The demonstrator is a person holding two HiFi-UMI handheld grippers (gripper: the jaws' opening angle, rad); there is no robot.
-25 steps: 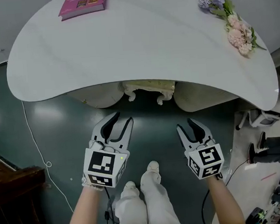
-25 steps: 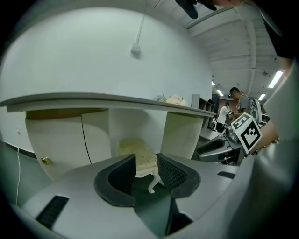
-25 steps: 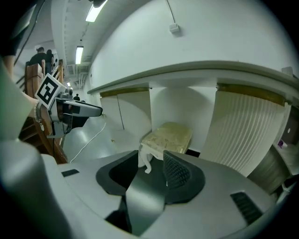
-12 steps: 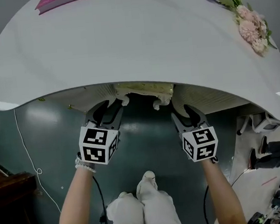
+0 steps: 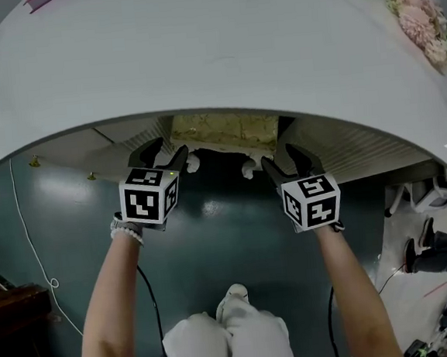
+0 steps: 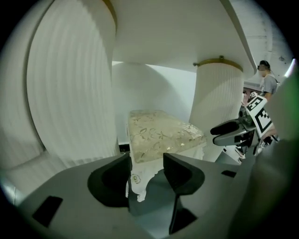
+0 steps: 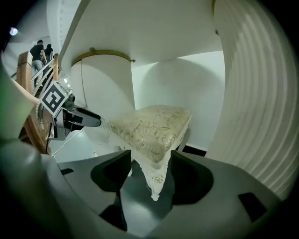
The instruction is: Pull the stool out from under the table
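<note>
— What had just changed?
— My left claw (image 5: pixel 163 156) and right claw (image 5: pixel 286 163) had come down from in front of the desk (image 5: pixel 197 59) to below its edge and pushed in toward the stool (image 5: pixel 223 129). Their jaws had just been opening, and both stood wide with nothing gripped.
— And for the job?
— I judged it still the approach. The stool sat tucked under the desk between the fluted pedestals (image 6: pixel 70 93), not yet taken hold of.
— Where was the stool against each claw?
— Its near-left carved leg (image 6: pixel 137 186) showed in my left claw's gap, close to the left jaw but apart from it. Its near-right leg (image 7: pixel 156 184) showed in my right claw's gap, untouched. Whether the legs were already between the jaws or just ahead, I couldn't tell
</note>
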